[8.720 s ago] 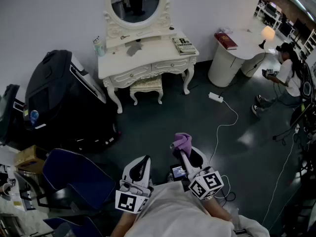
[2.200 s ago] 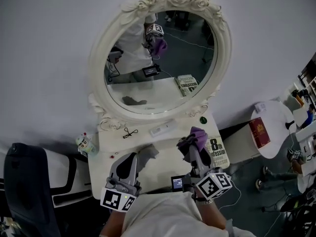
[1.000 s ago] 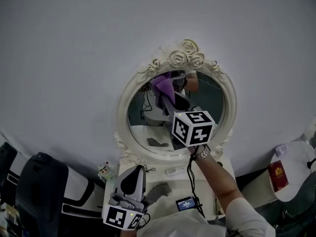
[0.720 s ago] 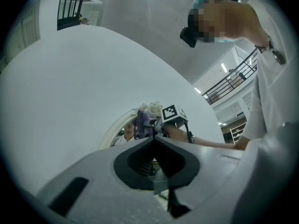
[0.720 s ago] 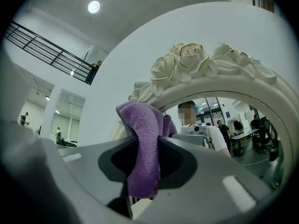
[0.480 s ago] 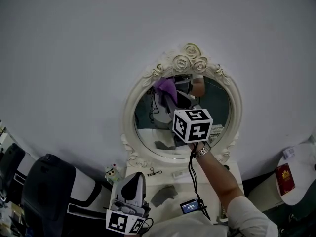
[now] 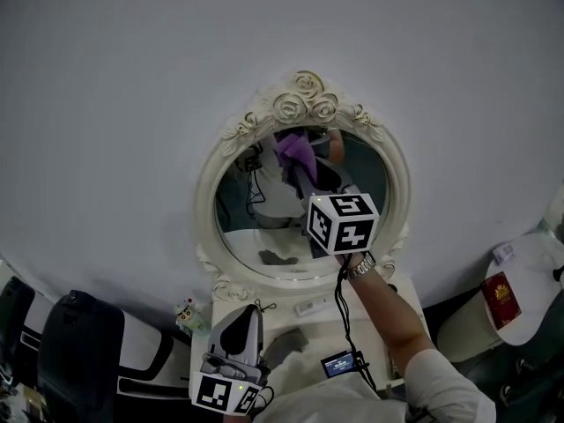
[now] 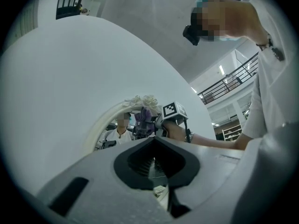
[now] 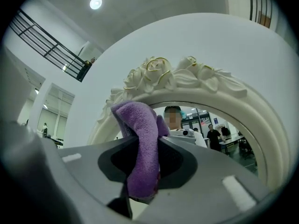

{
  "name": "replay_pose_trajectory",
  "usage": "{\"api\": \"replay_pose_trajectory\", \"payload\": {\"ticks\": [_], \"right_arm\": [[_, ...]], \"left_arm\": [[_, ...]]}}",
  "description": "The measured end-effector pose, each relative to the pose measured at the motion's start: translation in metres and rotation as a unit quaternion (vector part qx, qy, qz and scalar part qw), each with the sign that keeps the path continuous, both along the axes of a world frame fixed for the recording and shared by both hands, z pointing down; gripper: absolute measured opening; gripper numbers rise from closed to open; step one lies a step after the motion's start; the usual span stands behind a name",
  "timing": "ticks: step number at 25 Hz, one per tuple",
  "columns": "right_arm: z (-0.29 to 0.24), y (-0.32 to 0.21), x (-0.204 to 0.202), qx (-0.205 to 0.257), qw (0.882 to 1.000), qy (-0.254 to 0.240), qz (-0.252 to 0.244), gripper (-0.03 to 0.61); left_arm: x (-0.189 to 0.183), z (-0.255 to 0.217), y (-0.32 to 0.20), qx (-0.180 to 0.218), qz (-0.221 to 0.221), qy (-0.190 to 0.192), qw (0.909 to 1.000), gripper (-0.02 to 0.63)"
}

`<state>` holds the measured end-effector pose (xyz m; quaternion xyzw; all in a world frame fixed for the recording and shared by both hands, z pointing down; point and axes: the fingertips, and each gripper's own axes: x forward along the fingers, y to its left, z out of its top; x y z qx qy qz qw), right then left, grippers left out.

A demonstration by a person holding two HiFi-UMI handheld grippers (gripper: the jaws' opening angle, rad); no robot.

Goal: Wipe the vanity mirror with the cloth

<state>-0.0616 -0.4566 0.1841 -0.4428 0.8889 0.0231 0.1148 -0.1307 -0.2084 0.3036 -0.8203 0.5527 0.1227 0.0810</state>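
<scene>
Cloth, clenched in right gripper, is held at vanity mirror top; most glass judged unwiped; left gripper closed, empty.

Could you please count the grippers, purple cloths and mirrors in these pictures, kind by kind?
grippers: 2 (left gripper, right gripper)
purple cloth: 1
mirror: 1
total: 4
</scene>
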Motion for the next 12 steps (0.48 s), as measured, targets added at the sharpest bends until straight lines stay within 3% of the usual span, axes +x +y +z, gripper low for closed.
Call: {"api": "replay_pose_trajectory", "payload": {"ticks": [12], "right_arm": [[0.009,-0.018,0.083,-0.008,0.996,-0.013,0.087,0.114]], "left_arm": [[0.023,0.009,-0.024,-0.011,0.058,0.010,0.9982,0.007]]}}
